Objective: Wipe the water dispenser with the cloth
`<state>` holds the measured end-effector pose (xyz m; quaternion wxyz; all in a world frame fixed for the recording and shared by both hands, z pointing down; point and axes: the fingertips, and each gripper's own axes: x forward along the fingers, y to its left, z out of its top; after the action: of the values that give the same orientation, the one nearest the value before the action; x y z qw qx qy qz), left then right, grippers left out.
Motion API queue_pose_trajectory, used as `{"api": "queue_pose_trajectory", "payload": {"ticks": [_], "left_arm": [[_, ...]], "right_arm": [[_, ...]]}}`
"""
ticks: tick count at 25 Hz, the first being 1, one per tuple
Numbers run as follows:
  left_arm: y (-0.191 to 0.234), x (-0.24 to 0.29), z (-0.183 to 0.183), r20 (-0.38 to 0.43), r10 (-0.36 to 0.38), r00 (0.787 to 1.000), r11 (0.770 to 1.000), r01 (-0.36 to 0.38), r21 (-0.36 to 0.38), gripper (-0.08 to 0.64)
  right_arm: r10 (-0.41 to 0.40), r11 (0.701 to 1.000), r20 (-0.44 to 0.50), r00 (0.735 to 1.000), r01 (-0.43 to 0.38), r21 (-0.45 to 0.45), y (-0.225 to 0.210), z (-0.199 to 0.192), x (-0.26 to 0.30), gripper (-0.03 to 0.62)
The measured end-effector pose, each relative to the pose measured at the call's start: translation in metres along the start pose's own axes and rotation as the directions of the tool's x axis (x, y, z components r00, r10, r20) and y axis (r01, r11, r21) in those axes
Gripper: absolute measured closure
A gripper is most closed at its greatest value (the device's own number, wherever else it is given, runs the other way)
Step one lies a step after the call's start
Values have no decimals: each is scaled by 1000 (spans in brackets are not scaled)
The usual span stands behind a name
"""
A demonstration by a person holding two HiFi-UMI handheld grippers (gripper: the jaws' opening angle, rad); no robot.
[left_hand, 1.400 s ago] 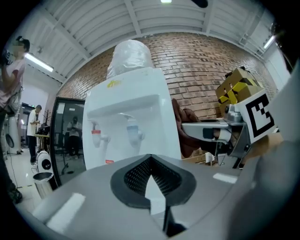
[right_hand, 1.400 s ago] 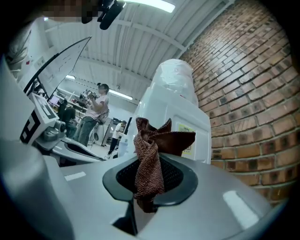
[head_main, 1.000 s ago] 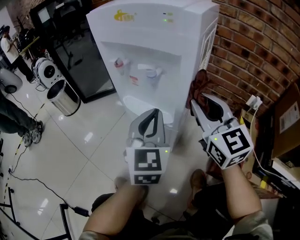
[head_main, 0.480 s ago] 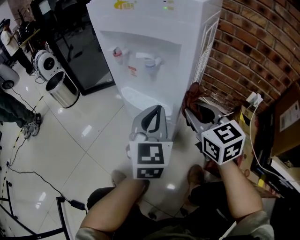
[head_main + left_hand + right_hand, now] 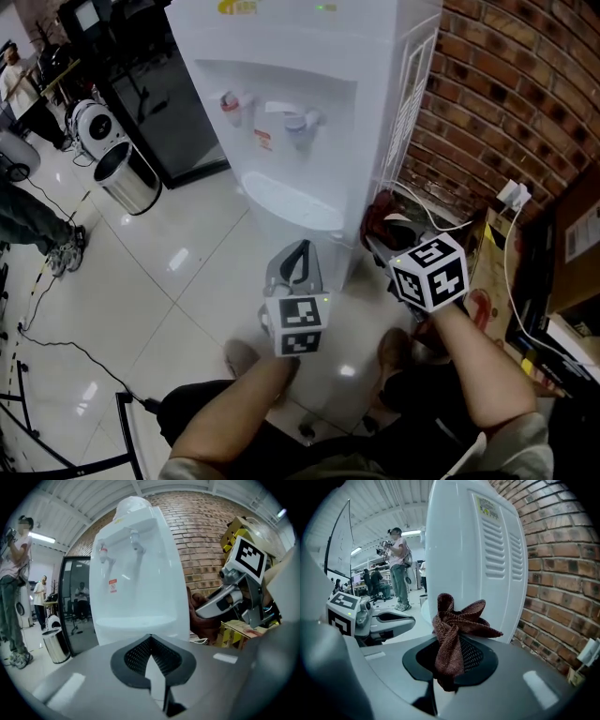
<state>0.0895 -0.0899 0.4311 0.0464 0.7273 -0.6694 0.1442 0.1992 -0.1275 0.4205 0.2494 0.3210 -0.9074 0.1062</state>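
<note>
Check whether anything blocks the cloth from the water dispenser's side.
Nothing visible does. The right gripper holds the cloth facing the water dispenser, whose white side is straight ahead, and no object shows between them.

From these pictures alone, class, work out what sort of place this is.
Probably a workshop or lab, not a home: water dispenser beside a bare brick wall, steel bin on glossy tiles, people at desks behind.

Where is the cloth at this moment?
In the right gripper view, the cloth is pinched by the right gripper, bunched up in front of the dispenser and its side panel, with the brick wall to its right.
</note>
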Motion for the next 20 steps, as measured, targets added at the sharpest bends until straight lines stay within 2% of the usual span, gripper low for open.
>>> {"api": "queue_pose_trajectory", "payload": {"ticks": [4, 9, 20], "left_arm": [[2, 10, -44, -72, 32, 997, 999, -34, -35, 560], [-5, 24, -83, -133, 34, 991, 999, -34, -1, 560], [-8, 44, -152, -251, 19, 968, 1000, -19, 3, 560]], "right_arm": [[43, 999, -90, 995, -41, 22, 3, -31, 16, 511], [117, 990, -183, 976, -101, 96, 9, -88, 47, 511], [140, 971, -342, 929, -62, 230, 6, -230, 130, 509]]}}
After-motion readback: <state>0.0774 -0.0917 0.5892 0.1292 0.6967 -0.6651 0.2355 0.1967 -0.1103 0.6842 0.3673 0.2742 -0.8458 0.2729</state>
